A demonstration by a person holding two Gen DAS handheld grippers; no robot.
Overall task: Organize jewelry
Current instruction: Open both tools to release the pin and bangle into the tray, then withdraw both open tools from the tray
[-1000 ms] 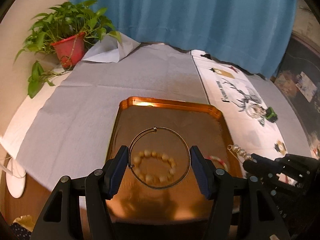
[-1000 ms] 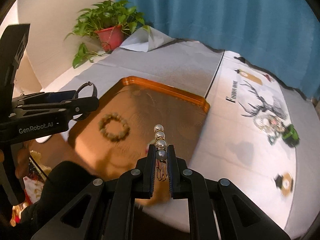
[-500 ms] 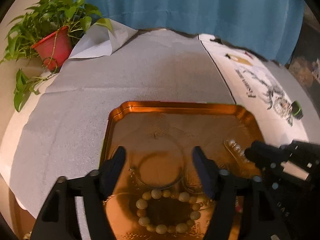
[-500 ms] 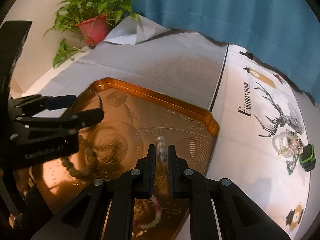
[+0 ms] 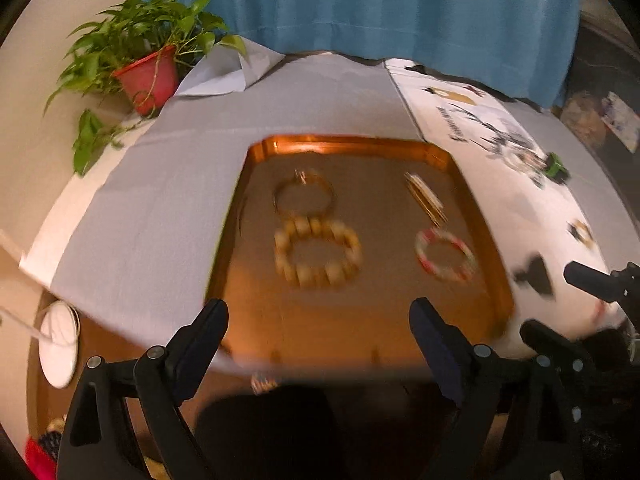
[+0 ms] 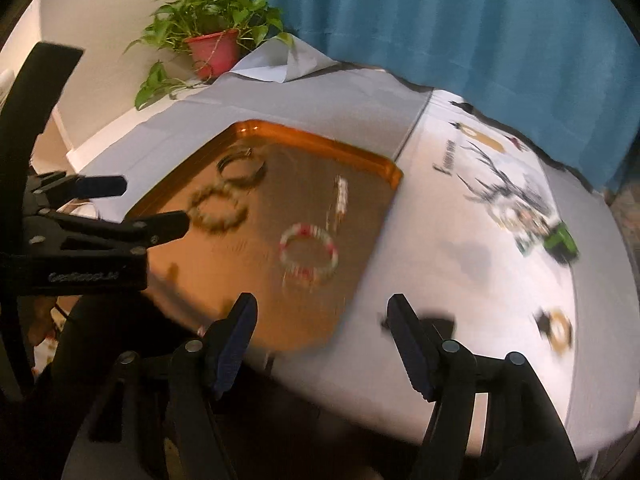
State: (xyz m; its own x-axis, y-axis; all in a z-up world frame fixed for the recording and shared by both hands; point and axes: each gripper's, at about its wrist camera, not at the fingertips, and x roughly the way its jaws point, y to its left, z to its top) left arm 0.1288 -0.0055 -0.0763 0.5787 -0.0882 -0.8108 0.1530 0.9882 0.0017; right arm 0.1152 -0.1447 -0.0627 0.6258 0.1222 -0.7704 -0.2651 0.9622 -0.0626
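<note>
Left wrist: left gripper tilted down over tray, jaws just opened, empty

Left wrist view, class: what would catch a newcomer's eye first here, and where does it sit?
The glowing copper tray at the centre of the grey cloth, holding four pieces: a thin wire bangle at the back, a chunky beige bead bracelet before it, a red-and-white bracelet to the right. Behind, the blue curtain and a potted plant at back left.
</note>
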